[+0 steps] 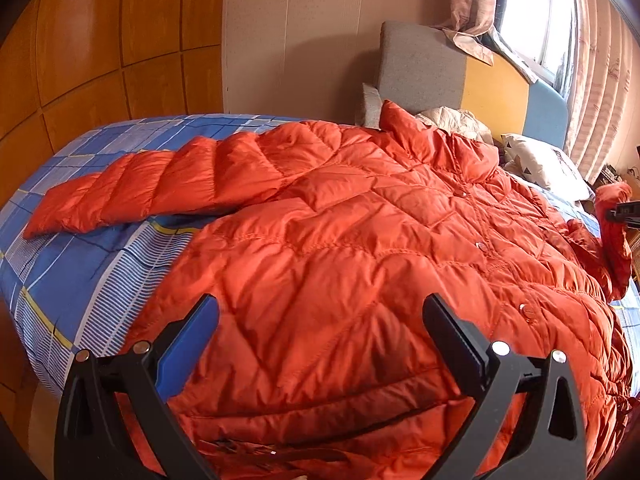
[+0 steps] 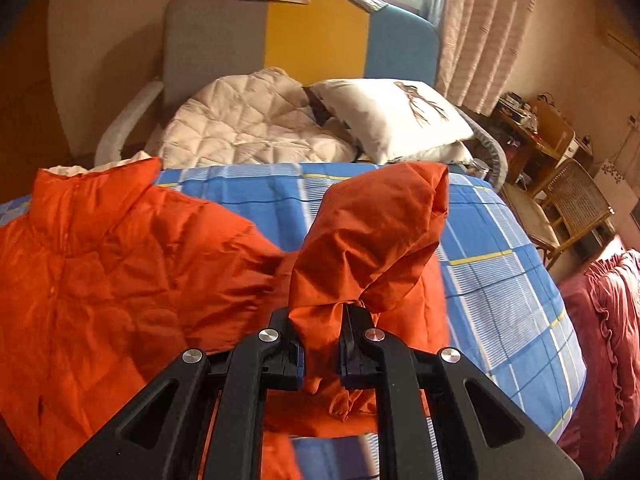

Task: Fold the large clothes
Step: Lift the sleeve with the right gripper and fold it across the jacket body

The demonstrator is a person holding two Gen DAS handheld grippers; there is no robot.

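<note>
An orange quilted puffer jacket (image 1: 360,240) lies front-up across the bed, snaps closed, with one sleeve (image 1: 132,192) stretched out flat to the left. My left gripper (image 1: 320,312) hovers open over the jacket's lower hem, nothing between its fingers. In the right wrist view the jacket body (image 2: 100,272) lies at the left, and my right gripper (image 2: 320,320) is shut on the other sleeve (image 2: 372,236), which stands bunched and lifted above the bedsheet. That raised sleeve (image 1: 612,216) also shows at the far right edge of the left wrist view.
The bed has a blue checked sheet (image 2: 500,280). At its head lie a cream quilted garment (image 2: 248,124) and a white pillow (image 2: 392,116) against a grey, yellow and blue headboard (image 2: 316,36). A wicker chair (image 2: 568,208) and red ruffled fabric (image 2: 604,340) stand right of the bed.
</note>
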